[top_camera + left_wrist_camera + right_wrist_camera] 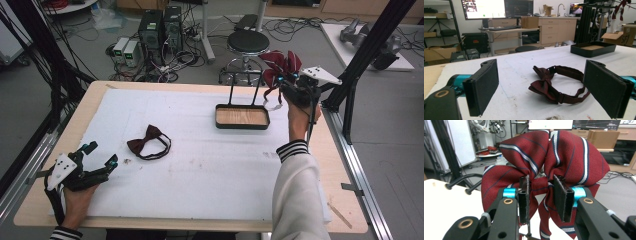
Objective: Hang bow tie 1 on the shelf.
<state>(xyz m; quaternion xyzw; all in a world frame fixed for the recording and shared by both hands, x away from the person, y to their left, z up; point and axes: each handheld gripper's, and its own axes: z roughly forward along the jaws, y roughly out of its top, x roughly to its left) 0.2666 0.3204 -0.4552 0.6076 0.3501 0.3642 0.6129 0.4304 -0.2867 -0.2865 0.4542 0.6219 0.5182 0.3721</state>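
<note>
- The bench (45, 165) is a pale wooden top, most of it covered by a white sheet (200, 165) with faint smudges.
- A black tray (242, 117) with a wood-coloured floor stands on the sheet toward the far right; two thin black rods rise from its far edge. In the left gripper view the tray (593, 49) sits well beyond the dark bow tie.
- The right tool (286, 84) is held up in the person's right hand (299, 112), above the bench's far right edge, just right of the tray.
- Its jaws are clamped on the knot of a red striped bow tie (541, 157), whose red loops with navy and white stripes fan out above and beside the jaws; the right tool (541, 195) grips it at the centre.
- The left tool (102, 154) rests low at the near left of the sheet in the left hand (77, 202), its jaws wide apart and holding nothing.
- A dark maroon bow tie (149, 142) with its strap looped lies flat on the sheet, just ahead of the left tool (540, 85) and between its spread jaws as that tool's camera sees it, untouched.
</note>
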